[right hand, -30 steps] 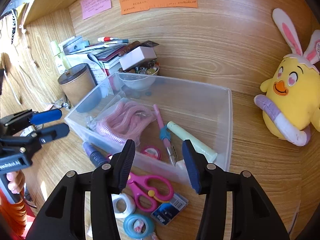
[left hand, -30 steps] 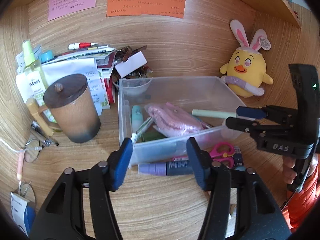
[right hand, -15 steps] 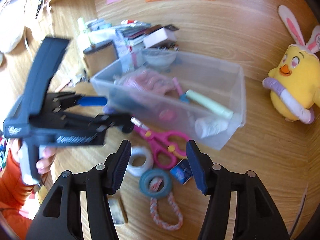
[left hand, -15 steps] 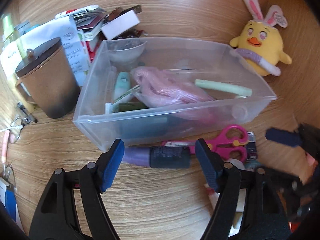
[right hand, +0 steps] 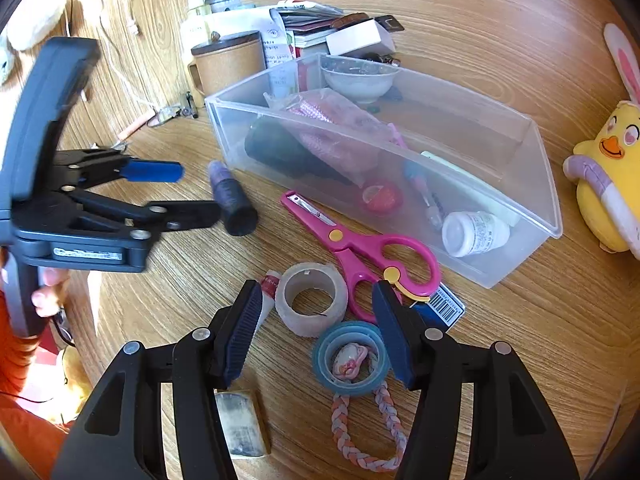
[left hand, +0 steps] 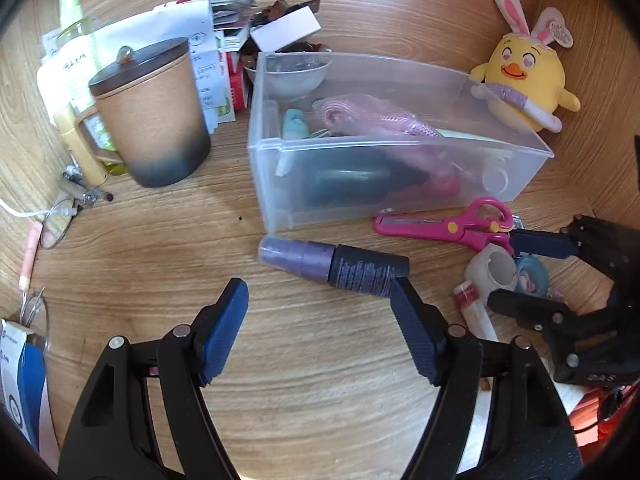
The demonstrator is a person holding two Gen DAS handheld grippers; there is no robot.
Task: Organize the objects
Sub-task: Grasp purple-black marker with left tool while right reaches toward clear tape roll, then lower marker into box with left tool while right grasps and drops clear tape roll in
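Two grippers, both w/ jaws apart, nothing held. Left gripper (left hand: pixel 320 316) is near purple bottle (left hand: pixel 334 265), which lies just in front of clear bin (left hand: pixel 400 176). Better to centre fingers over bottle's middle, approx. square to it, so it can't roll.

Black left gripper (left hand: pixel 318 316) with blue ribbed pads, silver screws, orange sleeve.

Wood-grain desk (left hand: pixel 320 360) under daylight, matching wooden back wall (left hand: pixel 400 12)
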